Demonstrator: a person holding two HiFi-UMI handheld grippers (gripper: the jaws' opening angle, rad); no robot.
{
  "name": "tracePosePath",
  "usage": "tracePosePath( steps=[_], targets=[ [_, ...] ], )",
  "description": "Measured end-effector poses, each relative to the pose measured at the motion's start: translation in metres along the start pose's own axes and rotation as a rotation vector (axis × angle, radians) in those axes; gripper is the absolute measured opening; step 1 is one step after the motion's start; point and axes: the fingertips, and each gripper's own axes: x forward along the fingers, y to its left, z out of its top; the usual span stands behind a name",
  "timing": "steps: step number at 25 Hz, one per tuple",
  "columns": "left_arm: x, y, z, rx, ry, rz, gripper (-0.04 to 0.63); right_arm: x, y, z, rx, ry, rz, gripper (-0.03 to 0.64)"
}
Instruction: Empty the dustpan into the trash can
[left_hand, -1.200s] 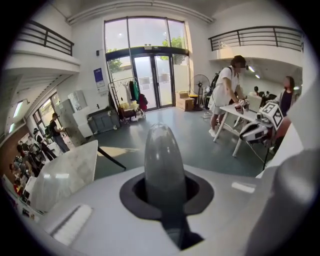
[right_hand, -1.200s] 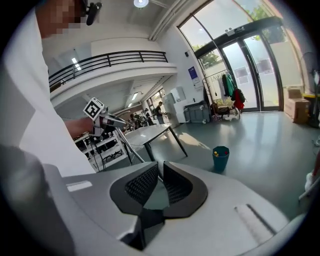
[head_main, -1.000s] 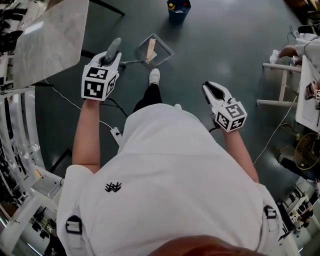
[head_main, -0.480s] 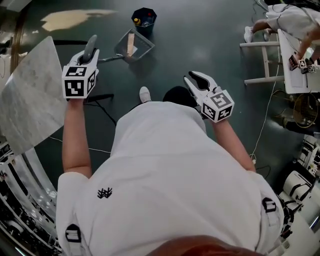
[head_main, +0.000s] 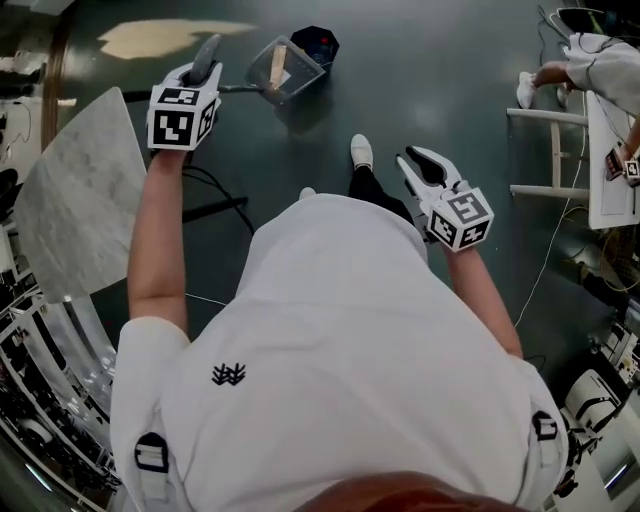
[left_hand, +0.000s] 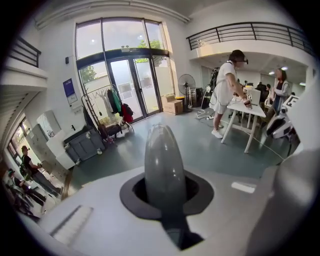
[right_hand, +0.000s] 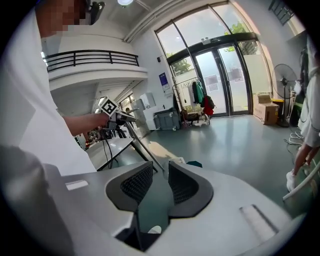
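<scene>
A: Where's everything?
B: My left gripper (head_main: 203, 72) is clenched on the dustpan (head_main: 290, 75) by its handle, far-left, just beside the trash can (head_main: 320, 42); my right gripper (head_main: 425, 172) gapes, empty.
A: Risk?
B: Tilting short of the rim, I'd spill the wood scrap (head_main: 277, 64).

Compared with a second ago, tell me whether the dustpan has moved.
Yes. The dustpan, held in the left gripper, has come toward the trash can: bare floor separated them before; now its far edge meets the can's rim.
</scene>
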Motion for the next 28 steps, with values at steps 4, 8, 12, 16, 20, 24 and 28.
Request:
tracePosePath(
  steps=[4, 8, 12, 16, 20, 24, 28],
  targets=[
    [0.047, 0.009, 0.025, 0.041, 0.028, 0.032, 0.081, 0.013, -0.053, 0.030, -0.007, -0.001, 0.004, 0.080],
    [0.092, 0.014, 0.048, 0.088, 0.055, 0.052, 0.081, 0.025, -0.095, 0.053, 0.003, 0.003, 0.009, 0.080],
    [0.133, 0.002, 0.068, 0.159, 0.056, 0.053, 0.080, 0.032, -0.126, 0.058, 0.014, 0.034, 0.022, 0.080],
    [0.166, -0.029, 0.067, 0.279, 0.084, 0.041, 0.080, 0.033, -0.156, 0.066, 0.023, 0.033, 0.020, 0.080],
    [0.180, -0.066, 0.069, 0.423, 0.094, 0.023, 0.080, 0.033, -0.181, 0.076, 0.024, 0.027, 0.020, 0.080],
    [0.187, -0.101, 0.069, 0.606, 0.104, -0.017, 0.080, 0.040, -0.189, 0.083, 0.030, 0.024, 0.034, 0.080],
    [0.196, -0.133, 0.066, 0.783, 0.119, -0.053, 0.078, 0.048, -0.194, 0.085, 0.028, 0.021, 0.061, 0.080]
  ],
)
